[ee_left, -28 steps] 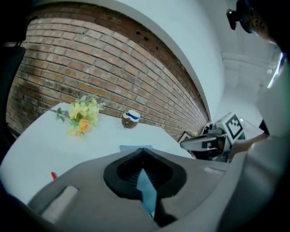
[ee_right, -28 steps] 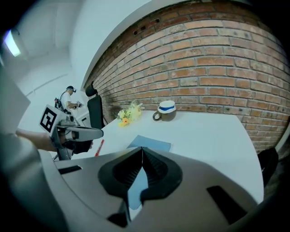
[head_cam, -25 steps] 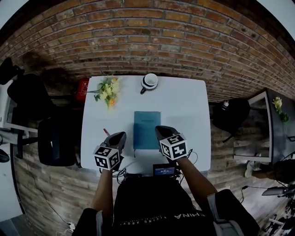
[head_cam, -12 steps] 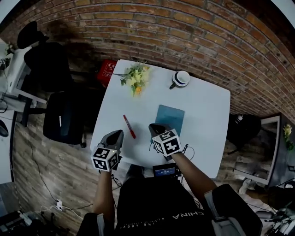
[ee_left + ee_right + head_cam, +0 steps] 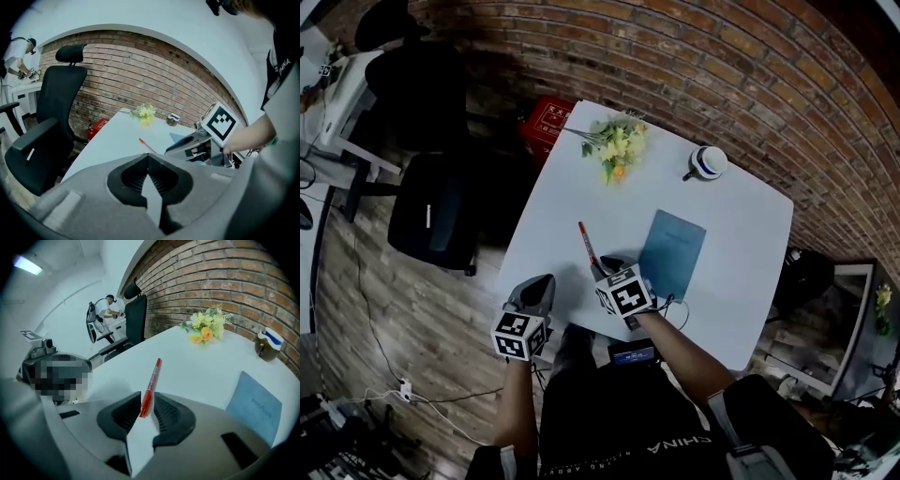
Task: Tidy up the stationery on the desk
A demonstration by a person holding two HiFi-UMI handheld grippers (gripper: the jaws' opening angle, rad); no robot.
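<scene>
Toward the near left corner of the white desk (image 5: 553,202) lies the red pen (image 5: 586,244), roughly in line with the left edge. Its near end sits between the pads of the right gripper (image 5: 604,267). In the right gripper view those jaws stand parted on either side of the pen's end, with no squeeze on it; they have just been opening. A second ago this gripper hovered closed at the near edge, on the right side of the blue notebook (image 5: 673,253). Half a second ago it was still apart from the pen, to its right. It has since crossed over to the pen.

Notebook and pen lie where they were, the notebook flat just right of the pen. The left gripper (image 5: 543,285) has drawn back from the notebook's left side to the near left corner, with its jaws together on nothing. The head view has swung too, so the desk now shows skewed. A bunch of flowers (image 5: 617,145) lies at the far left corner and a cup (image 5: 706,163) near the far right corner.
</scene>
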